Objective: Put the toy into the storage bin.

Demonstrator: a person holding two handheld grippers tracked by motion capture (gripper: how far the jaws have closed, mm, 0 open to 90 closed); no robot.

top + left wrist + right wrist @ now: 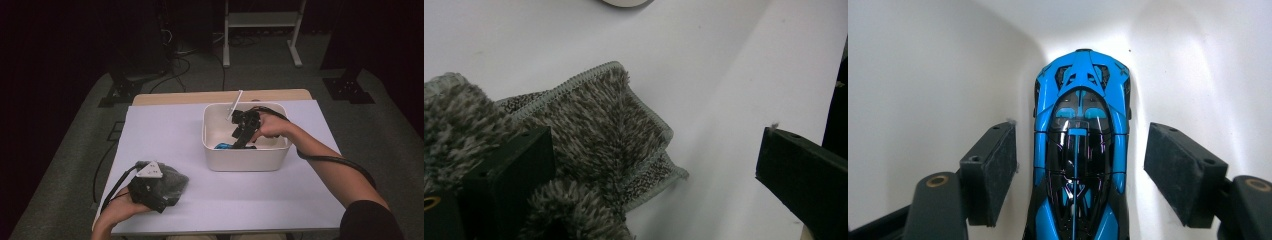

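Observation:
A blue and black toy car (1080, 145) lies on the floor of a white bin (245, 161), against its near wall; a bit of the car (222, 146) shows in the high view. My right gripper (1080, 167) reaches down into the bin, open, one jaw on each side of the car, not touching it. A grey fluffy cloth (594, 135) lies crumpled near the table's front left. My left gripper (150, 192) rests over the cloth (172, 180), open; one pad (519, 170) presses on the pile, the other is over bare table.
The white table (165, 130) has free room between cloth and bin. A thin white stick (234, 105) leans out of the bin's far rim. Beyond the table stand a white frame (260, 30) and dark stands with cables on the floor.

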